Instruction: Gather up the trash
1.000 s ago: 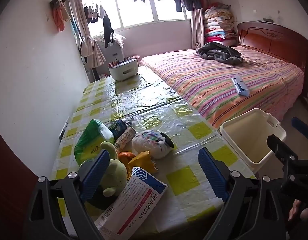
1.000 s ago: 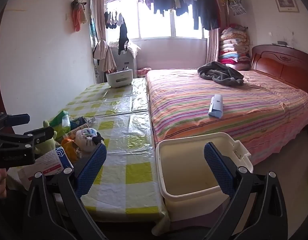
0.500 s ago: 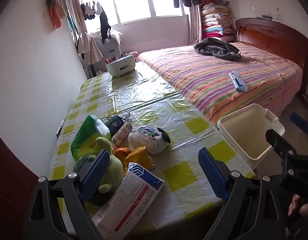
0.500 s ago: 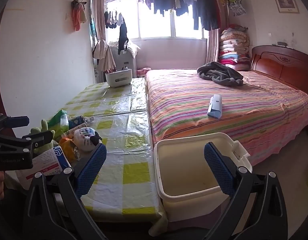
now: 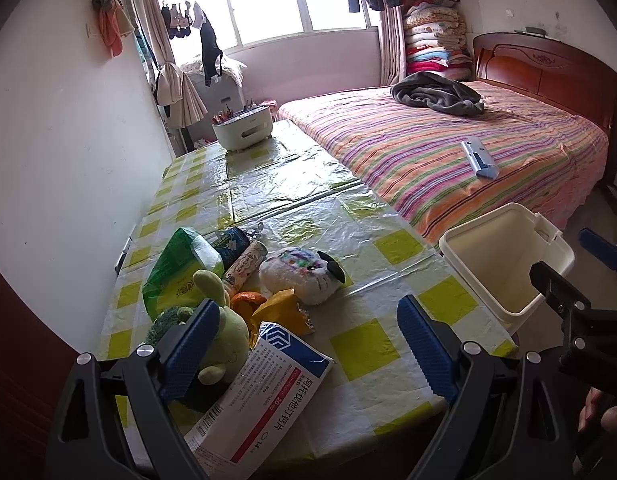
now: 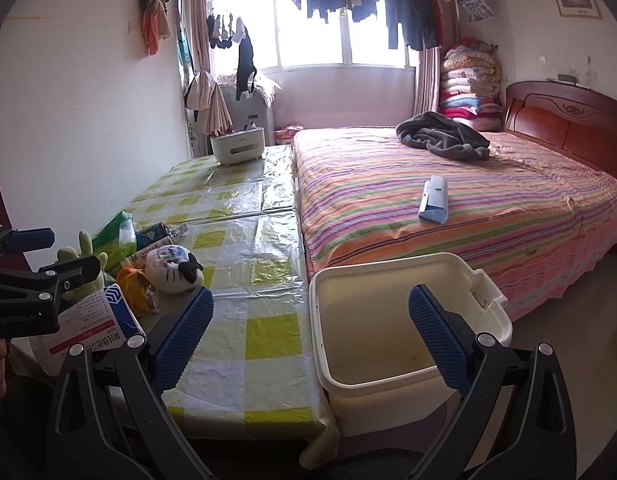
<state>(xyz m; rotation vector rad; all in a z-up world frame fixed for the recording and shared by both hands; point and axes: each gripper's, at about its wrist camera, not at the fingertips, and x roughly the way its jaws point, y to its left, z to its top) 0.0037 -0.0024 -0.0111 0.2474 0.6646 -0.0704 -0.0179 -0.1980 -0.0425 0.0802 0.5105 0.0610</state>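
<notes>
A heap lies on the checked table [image 5: 360,352] near its front left corner: a white medicine box [image 5: 268,392], an orange wrapper [image 5: 280,312], a green packet [image 5: 180,276], a printed tube [image 5: 244,264] and a dark blue pouch [image 5: 232,242]. Soft toys sit among them: a green one [image 5: 220,336] and a white cat face [image 5: 300,276]. My left gripper [image 5: 308,344] is open just short of the box, holding nothing. My right gripper [image 6: 310,332] is open over the near rim of the empty cream bin [image 6: 392,320], which stands off the table's right edge.
A striped bed [image 5: 448,152] runs along the table's right side, with a blue-white packet [image 5: 478,158] and a grey garment [image 5: 436,92] on it. A white organiser [image 5: 242,132] stands at the table's far end. A wall [image 5: 68,140] borders the left side.
The left gripper has drawn back and risen slightly, so the heap looks a little smaller. The right gripper has barely shifted. Both stay open.
</notes>
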